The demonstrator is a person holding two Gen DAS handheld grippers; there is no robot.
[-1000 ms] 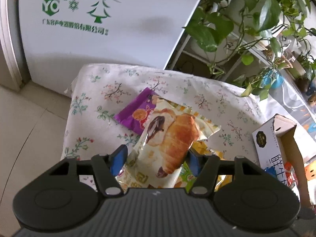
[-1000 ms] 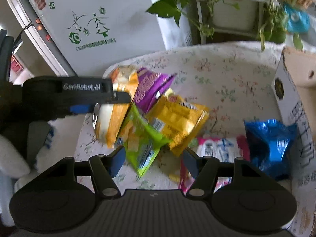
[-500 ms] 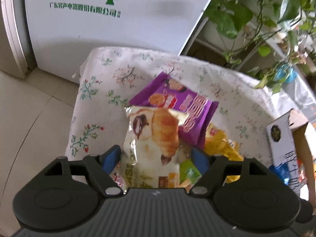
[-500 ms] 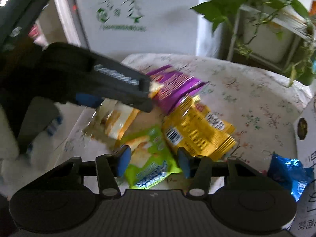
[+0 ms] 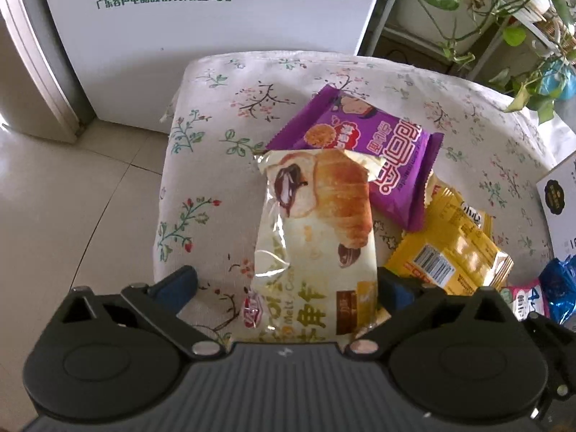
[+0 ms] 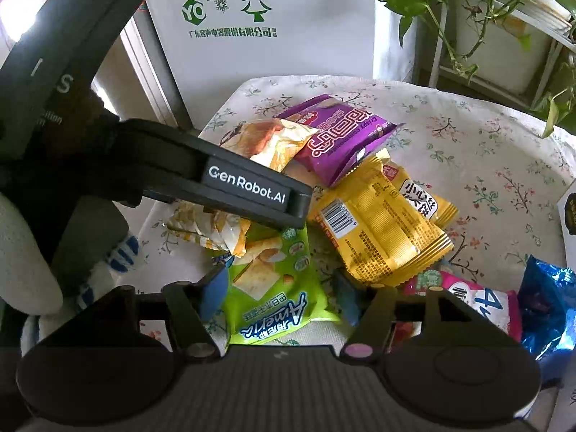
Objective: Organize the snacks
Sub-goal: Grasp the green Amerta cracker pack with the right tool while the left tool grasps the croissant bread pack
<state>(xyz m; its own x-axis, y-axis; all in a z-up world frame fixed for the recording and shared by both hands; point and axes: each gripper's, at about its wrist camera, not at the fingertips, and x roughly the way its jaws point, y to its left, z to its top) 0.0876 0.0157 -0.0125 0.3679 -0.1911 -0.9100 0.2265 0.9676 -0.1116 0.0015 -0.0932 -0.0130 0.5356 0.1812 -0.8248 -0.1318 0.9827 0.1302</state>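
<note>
A: How do the two grippers sit?

B: Both tilt steeply down over the floral cloth (image 5: 201,165). The left gripper (image 5: 284,288) has its jaws opening, spread wide. The croissant packet (image 5: 316,237) lies flat between them; the left pad stands clear of it, the right pad is at its edge, and I see no squeeze. The right gripper (image 6: 280,295) is also opening, the green cracker packet (image 6: 277,288) between its blue pads, which sit right at the packet's sides; I cannot tell whether they touch it.

A: How many snacks?

B: Seven that I can count: one croissant packet, one purple packet (image 5: 374,151), two yellow packets (image 6: 381,230) overlapping, one green, one pink-and-white packet (image 6: 468,302) and one blue foil packet (image 6: 547,306). All lie on the cloth in a loose heap. The purple one's corner is under the croissant packet's top edge.

A: Any writing?

B: The left gripper's side reads "GenRobot.AI" in the right wrist view. The green packet shows "Ameri", the purple one "Crispy", the croissant one "Melt". The white panel (image 6: 273,28) behind carries a green "YO" hexagon, tree drawings and a line of Chinese characters. A white carton (image 5: 558,194) stands at the right edge.
</note>
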